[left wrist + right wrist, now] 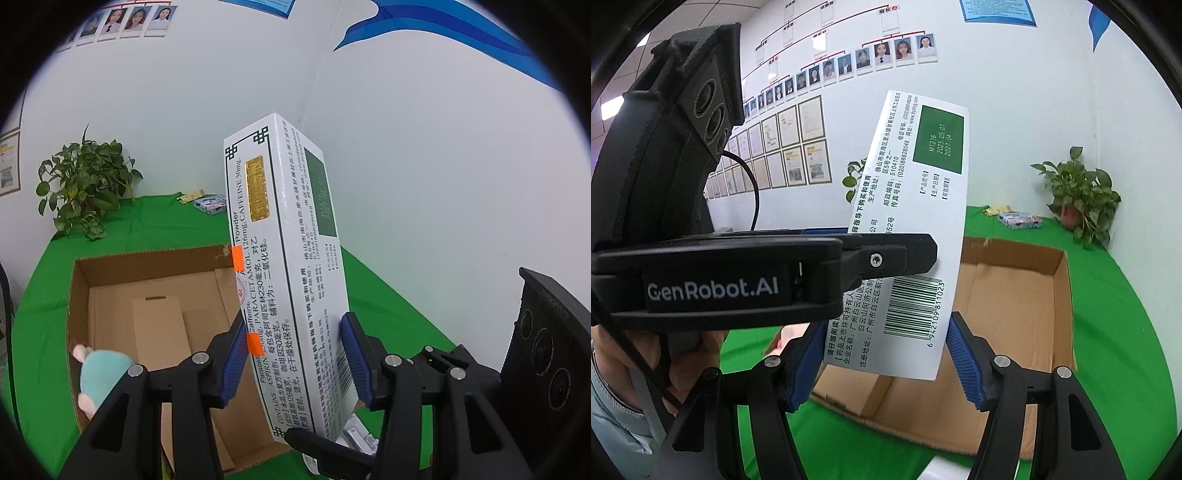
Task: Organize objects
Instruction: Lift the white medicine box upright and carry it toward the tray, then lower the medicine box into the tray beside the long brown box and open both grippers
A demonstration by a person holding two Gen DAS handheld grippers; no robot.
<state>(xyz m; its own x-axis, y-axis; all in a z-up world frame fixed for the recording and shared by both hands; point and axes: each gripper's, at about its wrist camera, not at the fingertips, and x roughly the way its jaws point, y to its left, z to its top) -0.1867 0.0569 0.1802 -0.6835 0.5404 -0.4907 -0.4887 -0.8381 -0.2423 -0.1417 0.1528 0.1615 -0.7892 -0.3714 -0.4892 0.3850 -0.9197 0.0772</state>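
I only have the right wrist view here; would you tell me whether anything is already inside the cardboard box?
Observer: Yes, a teal and pink plush toy sits inside the cardboard box, against a side wall.
Operator: Thank you. What is on the medicine box's other face?
Observer: The medicine box carries a gold label there, with print naming paracetamol and caffeine.
Operator: Does the left gripper pinch it from both sides?
Observer: Yes, the left gripper has both blue pads pressed on the lower part.
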